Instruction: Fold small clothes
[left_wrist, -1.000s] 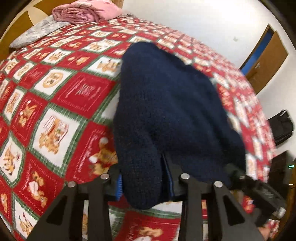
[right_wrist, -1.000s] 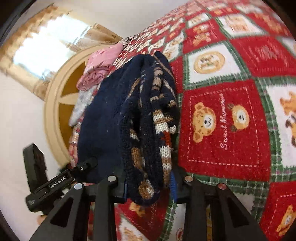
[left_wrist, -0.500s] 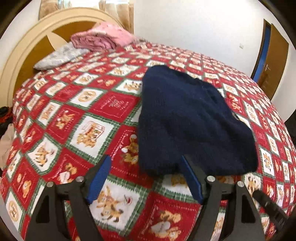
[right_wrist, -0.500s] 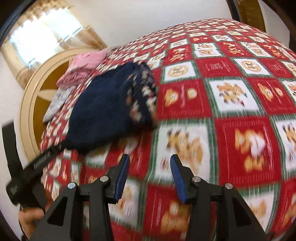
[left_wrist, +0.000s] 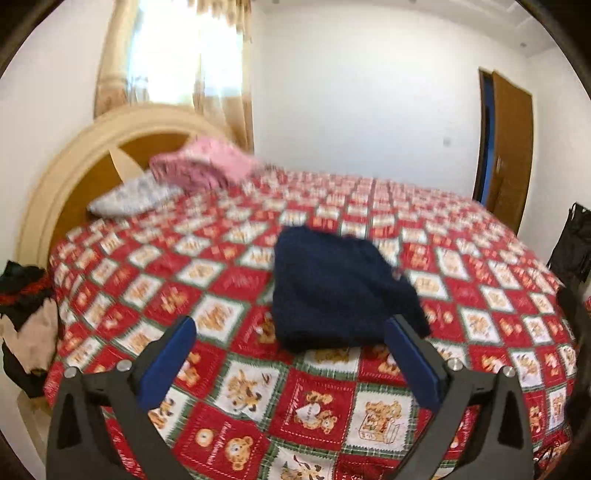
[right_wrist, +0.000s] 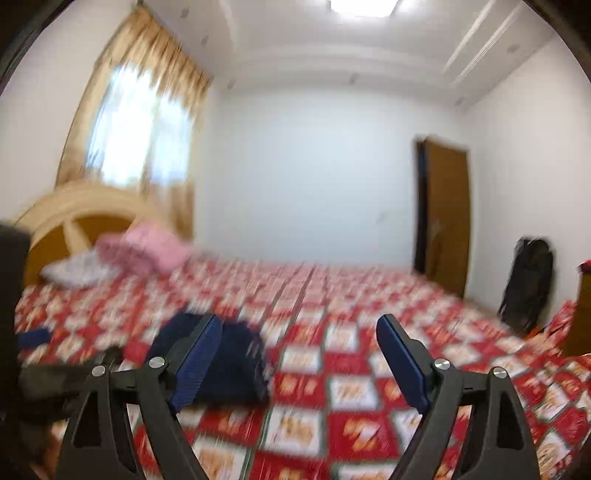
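left gripper (left_wrist: 291, 332): jaws opening, spread really wide, nothing between the blue pads (left_wrist: 168, 363). Hanging above the near edge of the bed, tilted down a bit.
right gripper (right_wrist: 299, 343): jaws opening too, wide gap and nothing in it, looking pretty much straight across the room. View is smeared with blur.
navy sweater (left_wrist: 340, 291): folded into a chunky bundle, lying flat on the bedspread just past the left gripper's tips. Neither gripper touches it. In the right wrist view it sits low left, partly behind the left-hand finger (right_wrist: 195, 354).
bedspread (left_wrist: 229, 280): red, white and green squares with teddy bears, covers the whole bed.
clothes heap (left_wrist: 26, 314): dark and tan stuff piled off the left side of the bed.
pillow (left_wrist: 136, 195): pale, up by the headboard (left_wrist: 74, 166), with a pink blanket (left_wrist: 203, 166) bunched on top.
far end: curtains (left_wrist: 184, 66) over a bright window, brown door (left_wrist: 511, 147) on the right, black bag (right_wrist: 528, 280) against the wall.
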